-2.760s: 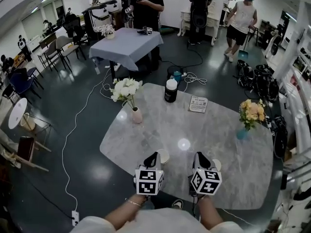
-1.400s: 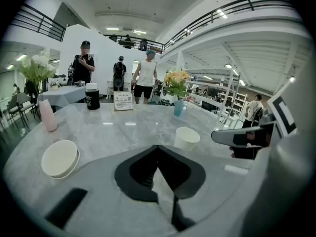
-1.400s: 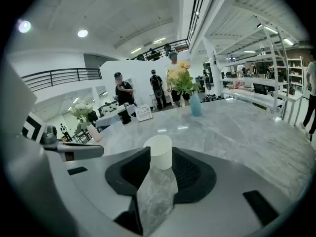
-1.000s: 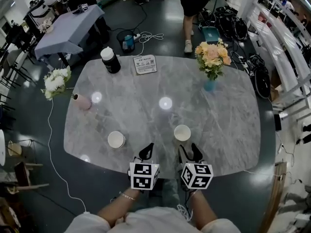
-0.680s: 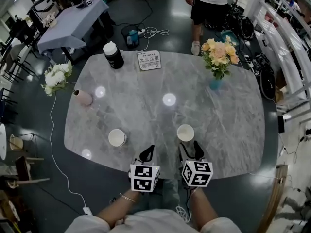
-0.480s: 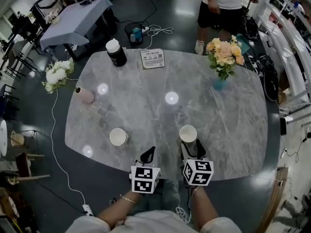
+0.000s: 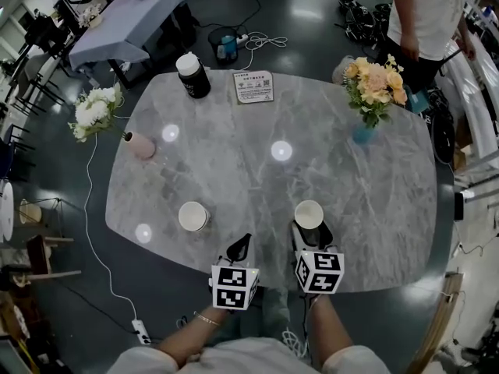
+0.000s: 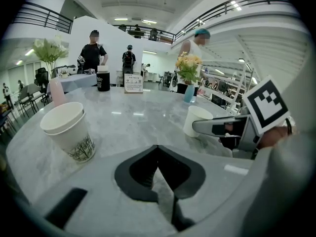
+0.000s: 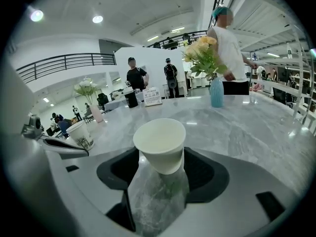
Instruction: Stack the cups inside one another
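Two white paper cups stand on the grey marble table [image 7: 234, 162] near its front edge. The left cup [image 7: 193, 216] [image 8: 66, 132] has a plant print and a doubled rim. It stands apart, to the front left of my left gripper [image 7: 240, 245] [image 8: 158, 148], which is shut with nothing in it. The right cup [image 7: 309, 213] [image 9: 160, 144] stands upright between the jaws of my right gripper [image 7: 310, 231] [image 9: 159, 154]. Those jaws have just been opening and stand wide, the pads not pressing on the cup. That cup [image 8: 197, 120] also shows in the left gripper view.
At the far side stand a black bottle with a white lid [image 7: 192, 75] and a sign card [image 7: 253, 86]. White flowers in a pink vase [image 7: 140, 144] are at the left, orange flowers in a blue vase [image 7: 373, 92] at the right. A person [image 7: 433, 22] stands beyond.
My right gripper has moved forward until the right cup stands between its jaws. The left gripper has sunk slightly. The person behind the table has walked toward the right.
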Demonstrator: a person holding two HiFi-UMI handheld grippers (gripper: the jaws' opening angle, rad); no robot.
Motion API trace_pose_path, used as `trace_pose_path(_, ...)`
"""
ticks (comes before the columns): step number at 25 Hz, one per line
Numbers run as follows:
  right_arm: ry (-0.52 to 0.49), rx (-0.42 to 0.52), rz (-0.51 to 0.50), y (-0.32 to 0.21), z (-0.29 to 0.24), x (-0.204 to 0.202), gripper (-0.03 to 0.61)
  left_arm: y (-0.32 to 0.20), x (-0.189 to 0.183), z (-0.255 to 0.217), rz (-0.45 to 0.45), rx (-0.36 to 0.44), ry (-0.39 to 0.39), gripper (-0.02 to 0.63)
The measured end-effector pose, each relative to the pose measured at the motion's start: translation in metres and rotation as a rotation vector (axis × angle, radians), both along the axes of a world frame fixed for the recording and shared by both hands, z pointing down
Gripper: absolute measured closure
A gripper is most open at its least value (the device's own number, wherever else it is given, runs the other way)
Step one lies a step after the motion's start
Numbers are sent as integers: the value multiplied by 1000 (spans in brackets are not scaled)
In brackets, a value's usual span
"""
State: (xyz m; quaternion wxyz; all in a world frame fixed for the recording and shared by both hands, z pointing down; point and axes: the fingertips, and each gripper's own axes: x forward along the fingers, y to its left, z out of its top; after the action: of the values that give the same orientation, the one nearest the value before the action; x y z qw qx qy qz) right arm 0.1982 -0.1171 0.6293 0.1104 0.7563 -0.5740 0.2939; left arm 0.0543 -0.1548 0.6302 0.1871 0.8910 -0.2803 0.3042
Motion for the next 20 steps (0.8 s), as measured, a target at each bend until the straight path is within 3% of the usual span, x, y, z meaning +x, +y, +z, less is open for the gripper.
trace_pose_path(20,26,19,13,-9,-14,3,339,-6,-8,-3,-37,-12,10,617)
